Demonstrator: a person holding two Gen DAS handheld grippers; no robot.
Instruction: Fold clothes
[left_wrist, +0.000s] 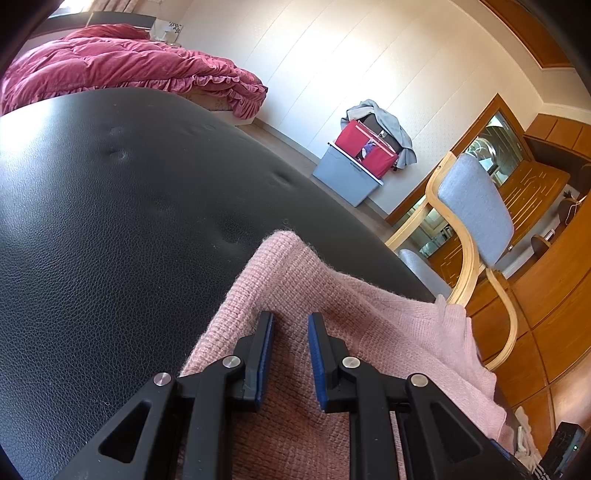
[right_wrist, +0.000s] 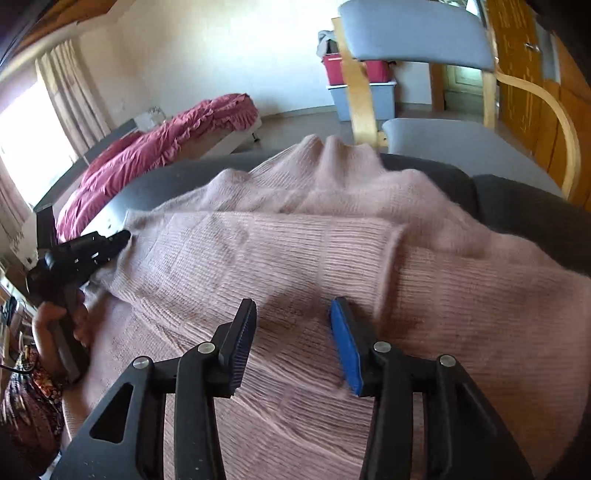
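pink sweater spread for folding: left edge pinned, right gripper released above the sleeve

1. garment position. the pink knit sweater (right_wrist: 332, 236) lies spread over a black padded surface (left_wrist: 110, 206) with a leather-like grain and button dimples. one sleeve (right_wrist: 280, 243) is laid across the body of the garment, cuff toward the right. this placement reads as a fold step in hand, with the sleeve brought inward before the body is doubled over. part of the knit hangs past the surface edge on the chair side.

2. left gripper (left_wrist: 291, 325). its jaws stand narrow with a raised fold of knit rising between the pads. whether the pads truly clamp that fold cannot be told from the wrist view. in the right wrist view it sits at the sweater's left border, held by a hand (right_wrist: 55, 325), probably to anchor the fabric.

3. right gripper (right_wrist: 293, 310). released: jaws stand apart above the sleeve, nothing between the pads. it is likely positioned for a fresh pick.

4. room. a bed with a crimson quilt (left_wrist: 122, 62) stands beyond the surface. a wooden chair with grey cushions (left_wrist: 476, 206) is just beside it. a grey bin (left_wrist: 343, 173) carrying a red basket sits against the pale wall. wooden cabinetry fills the right side.
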